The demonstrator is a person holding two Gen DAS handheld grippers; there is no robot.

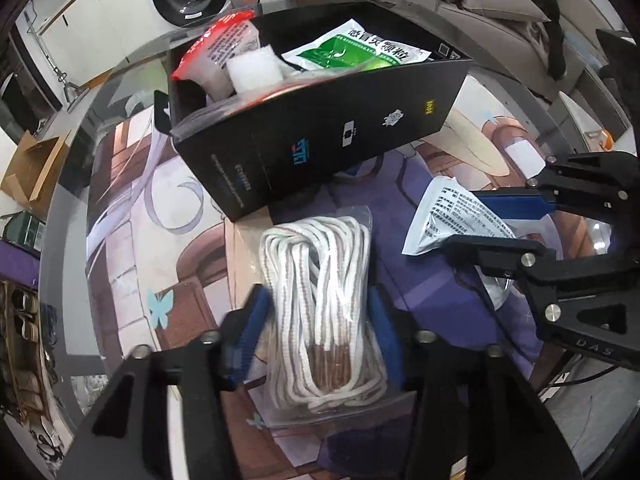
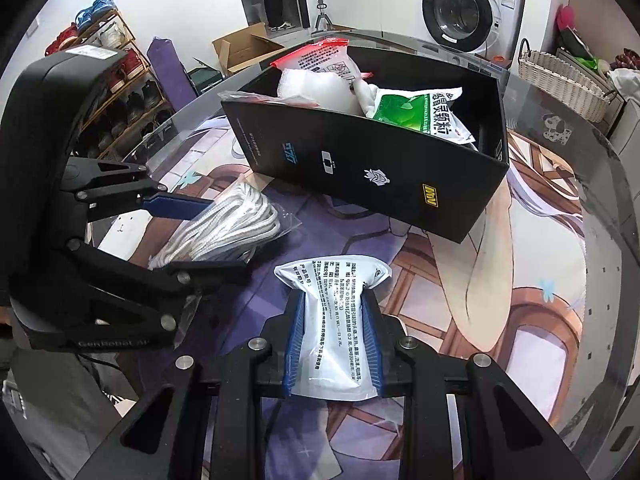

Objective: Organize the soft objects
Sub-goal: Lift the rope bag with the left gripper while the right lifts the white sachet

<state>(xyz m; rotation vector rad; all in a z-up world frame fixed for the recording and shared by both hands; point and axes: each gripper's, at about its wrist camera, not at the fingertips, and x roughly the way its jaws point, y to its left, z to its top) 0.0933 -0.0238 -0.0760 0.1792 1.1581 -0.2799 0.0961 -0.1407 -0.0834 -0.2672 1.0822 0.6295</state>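
A bag of coiled white rope (image 1: pixel 320 300) lies on the printed mat, between the blue-padded fingers of my left gripper (image 1: pixel 316 304), which sits around it with the jaws close against its sides. The rope also shows in the right wrist view (image 2: pixel 228 228). My right gripper (image 2: pixel 332 308) is shut on a white printed pouch (image 2: pixel 336 320), also seen in the left wrist view (image 1: pixel 452 216). A black box (image 1: pixel 320 132) stands behind, holding a green-and-white packet (image 1: pixel 352 50), a red-topped bag (image 1: pixel 216 48) and a white foam piece (image 1: pixel 254 68).
The round glass table (image 2: pixel 600 280) carries a printed mat (image 1: pixel 160 200). A wicker basket (image 2: pixel 560 80), a washing machine (image 2: pixel 464 4), a cardboard box (image 2: pixel 244 48) and a shoe rack (image 2: pixel 120 80) stand around the table.
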